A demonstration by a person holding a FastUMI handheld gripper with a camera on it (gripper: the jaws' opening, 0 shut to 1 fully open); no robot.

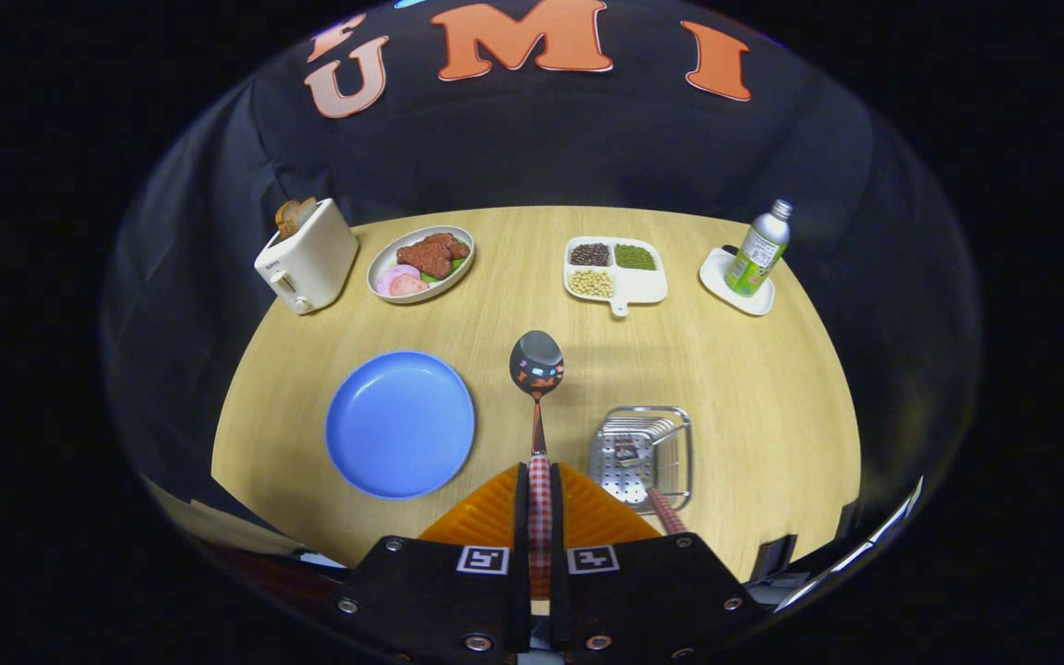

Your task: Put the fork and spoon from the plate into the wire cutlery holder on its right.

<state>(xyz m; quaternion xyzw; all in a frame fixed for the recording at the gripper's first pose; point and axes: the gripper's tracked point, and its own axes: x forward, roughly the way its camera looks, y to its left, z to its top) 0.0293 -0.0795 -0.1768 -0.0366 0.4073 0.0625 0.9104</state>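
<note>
While the gripper [539, 517] hangs above the near part of the wooden table [754, 369], its two fingers are closed tight on the checked handle of the spoon [537, 362], which sticks out straight ahead of them. The bowl of the spoon is dark and shiny and it is seen over the table between the blue plate [400, 423] on the left and the wire cutlery holder [640, 453] on the right. The plate has nothing on it. The holder stands just to the right of the fingers, and a second checked handle, the fork [666, 510], leans out of it toward the near side.

At the far side of the table stand a white toaster [308, 258] with bread in it, an oval dish of food [420, 263], a divided tray [614, 269] with beans and grains, and a bottle [757, 249] standing on a small white dish [737, 282].
</note>
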